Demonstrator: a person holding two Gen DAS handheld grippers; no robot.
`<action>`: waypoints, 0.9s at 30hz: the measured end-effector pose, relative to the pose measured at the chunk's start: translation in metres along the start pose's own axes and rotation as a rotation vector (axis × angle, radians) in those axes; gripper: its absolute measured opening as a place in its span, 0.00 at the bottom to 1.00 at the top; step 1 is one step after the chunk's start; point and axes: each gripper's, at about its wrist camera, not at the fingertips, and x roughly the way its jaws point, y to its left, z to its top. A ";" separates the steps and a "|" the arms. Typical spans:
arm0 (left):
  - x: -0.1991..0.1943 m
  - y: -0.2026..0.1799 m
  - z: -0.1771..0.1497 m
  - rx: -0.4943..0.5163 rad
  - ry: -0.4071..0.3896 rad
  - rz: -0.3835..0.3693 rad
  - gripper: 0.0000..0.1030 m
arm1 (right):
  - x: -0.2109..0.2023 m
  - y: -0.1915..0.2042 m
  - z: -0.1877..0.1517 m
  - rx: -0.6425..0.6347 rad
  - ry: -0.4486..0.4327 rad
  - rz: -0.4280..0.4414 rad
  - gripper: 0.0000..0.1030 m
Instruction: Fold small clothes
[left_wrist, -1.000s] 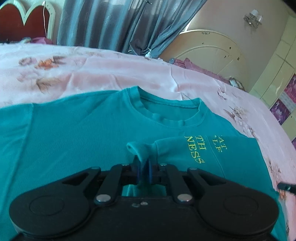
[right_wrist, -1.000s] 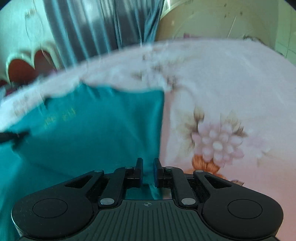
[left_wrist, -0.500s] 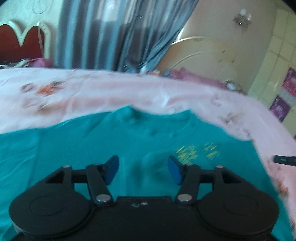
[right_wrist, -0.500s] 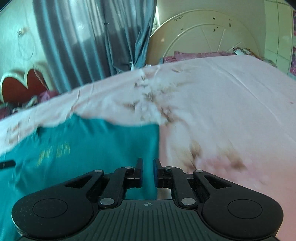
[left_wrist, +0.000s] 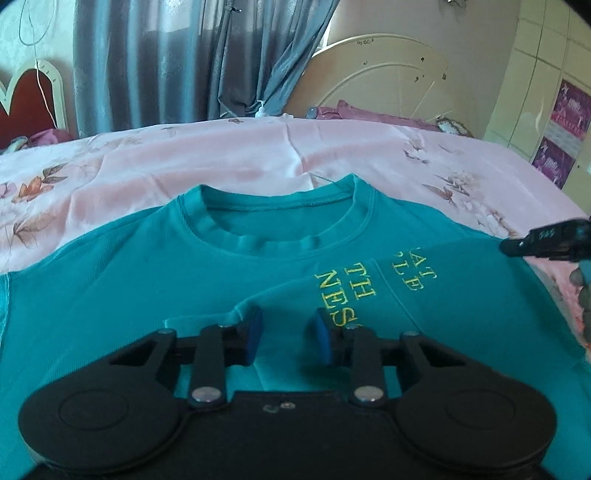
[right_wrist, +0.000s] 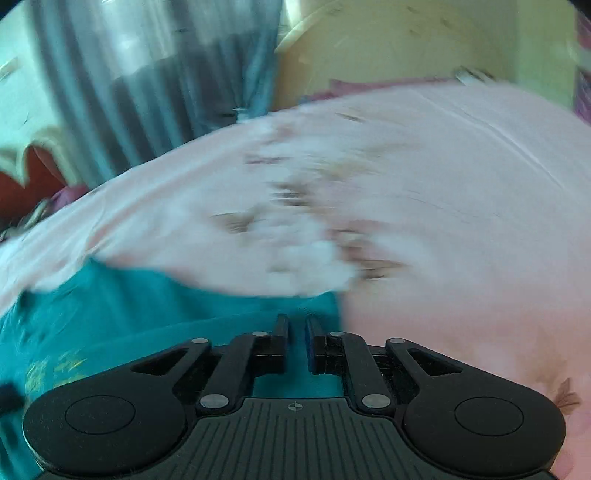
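Left claw (left_wrist: 284, 338) half open, jaws just closing, nothing gripped; shirt (left_wrist: 147, 295) spread below. Right claw (right_wrist: 296, 345) nearly closed, grip unclear.

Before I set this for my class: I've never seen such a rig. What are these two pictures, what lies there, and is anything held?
A person holds a two-finger tool in each hand, and a camera on each looks along its fingers. One picture comes from the left tool, the other from the right tool. A teal shirt lies on a pink flowered bedsheet, one side already folded inward. The left tool's jaws stand apart above the shirt and grip nothing; they have just been closing a little. The right tool's jaws are nearly closed at the shirt's edge; blur hides whether they pinch cloth.
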 end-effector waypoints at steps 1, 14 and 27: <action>0.001 -0.004 0.001 0.005 0.001 0.006 0.40 | -0.001 0.001 0.001 -0.028 0.005 0.003 0.10; -0.037 -0.041 -0.033 0.067 0.030 0.028 0.47 | -0.087 0.002 -0.082 -0.090 0.056 0.026 0.10; -0.056 -0.048 -0.045 0.069 0.066 0.065 0.50 | -0.119 0.012 -0.103 -0.188 0.046 0.062 0.10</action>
